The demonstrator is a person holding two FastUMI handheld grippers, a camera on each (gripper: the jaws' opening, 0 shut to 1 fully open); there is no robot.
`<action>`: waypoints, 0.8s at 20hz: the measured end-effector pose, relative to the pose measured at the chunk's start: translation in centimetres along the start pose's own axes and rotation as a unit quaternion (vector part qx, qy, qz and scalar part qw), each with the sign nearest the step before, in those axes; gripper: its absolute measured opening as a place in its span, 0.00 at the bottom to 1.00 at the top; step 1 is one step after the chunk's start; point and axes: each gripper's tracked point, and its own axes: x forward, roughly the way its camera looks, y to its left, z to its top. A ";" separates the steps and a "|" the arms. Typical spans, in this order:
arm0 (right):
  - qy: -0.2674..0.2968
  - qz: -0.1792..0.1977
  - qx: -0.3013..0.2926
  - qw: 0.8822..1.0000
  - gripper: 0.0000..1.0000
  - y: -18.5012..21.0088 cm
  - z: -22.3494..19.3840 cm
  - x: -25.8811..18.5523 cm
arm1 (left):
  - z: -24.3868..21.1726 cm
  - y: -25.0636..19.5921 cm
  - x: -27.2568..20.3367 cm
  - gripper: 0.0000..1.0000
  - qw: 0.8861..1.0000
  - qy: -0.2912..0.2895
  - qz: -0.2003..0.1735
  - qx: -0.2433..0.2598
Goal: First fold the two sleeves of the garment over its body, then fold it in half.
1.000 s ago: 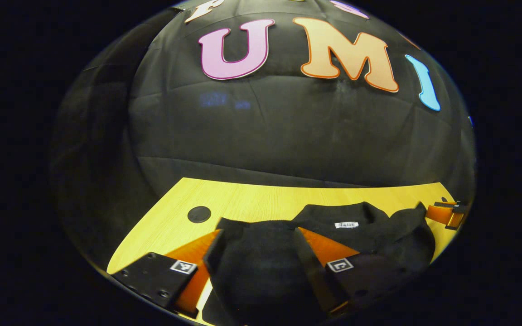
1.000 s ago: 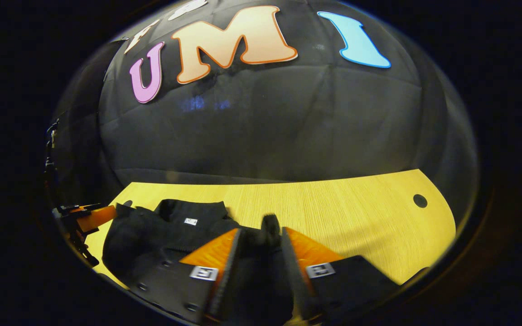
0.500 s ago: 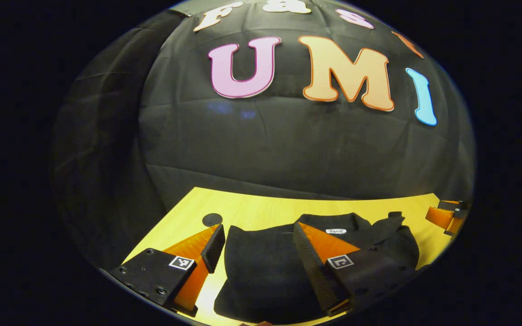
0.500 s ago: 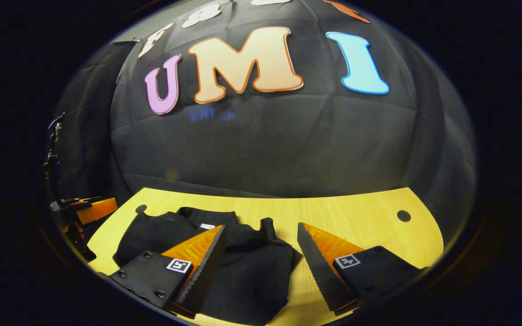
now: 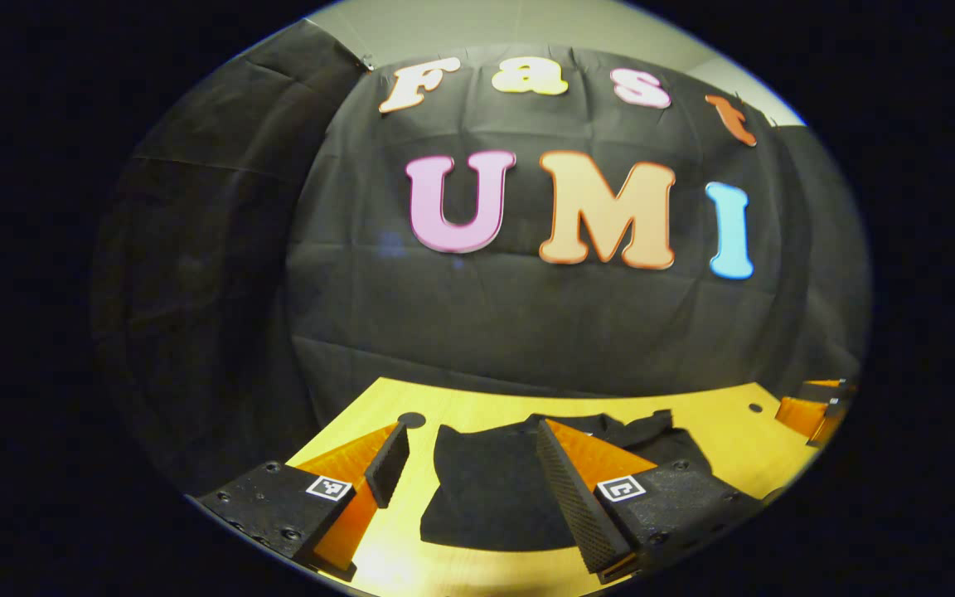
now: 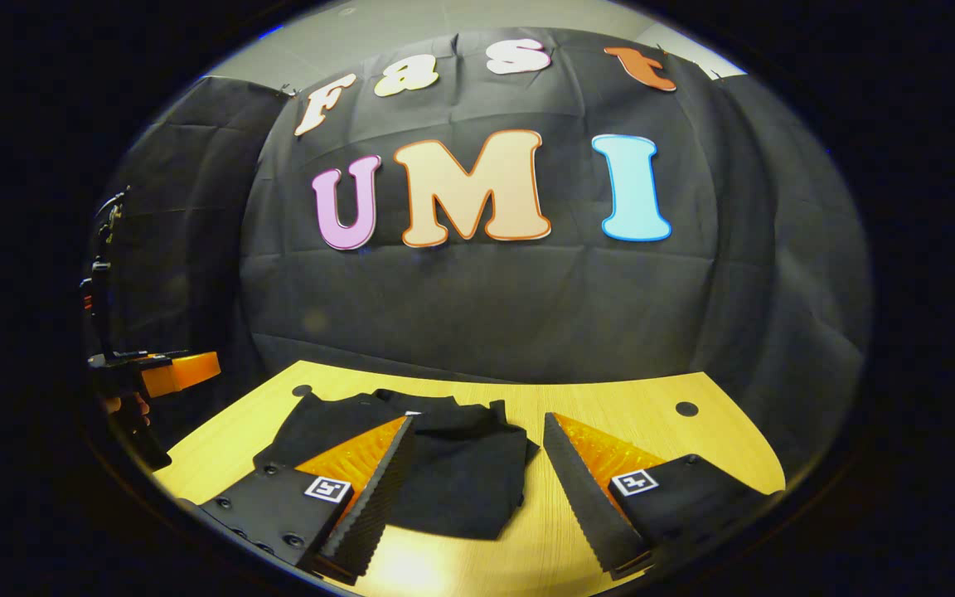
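Both sleeves look already laid over the body, and the black garment [image 6: 453, 473] lies as a compact folded bundle on the yellow surface [image 6: 635, 398], toward its left half in the right gripper view, with a small flap of cloth sticking up at its far edge. Judged from that shape, the fold in half appears done, so the step in hand is a clean release and retreat. The left tool [image 5: 469, 473] hangs above the near edge of the garment [image 5: 494, 489] with its jaws spread wide and nothing between them; the right tool [image 6: 477, 481] is likewise spread and empty, its left finger over the cloth and its right finger over bare wood. To do this well, each tool should lift straight up and back, clear of the fabric, so no finger snags a layer and drags the stack open. The raised flap at the far edge is the one untidy spot; whether it needs pressing flat cannot be told from here. At the left rim of the right gripper view the other tool [image 6: 167, 373] shows in a hand, well apart from the garment.
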 end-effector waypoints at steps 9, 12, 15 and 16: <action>-0.046 -0.008 0.011 0.999 0.97 1.8 -2.0 -13.5 | 1.0 0.0 -12.6 0.89 0.999 -0.025 -0.031 0.013; -0.059 -0.019 0.028 0.998 0.97 2.5 -3.4 -16.6 | 0.9 0.9 -16.1 0.89 0.999 -0.029 -0.032 0.023; -0.060 -0.019 0.035 0.997 0.94 3.6 -4.5 -19.1 | -0.4 1.8 -18.8 0.89 0.999 -0.020 -0.030 0.027; -0.062 -0.016 0.036 0.997 0.94 4.1 -4.7 -19.9 | -0.9 2.2 -19.6 0.89 0.999 -0.013 -0.028 0.028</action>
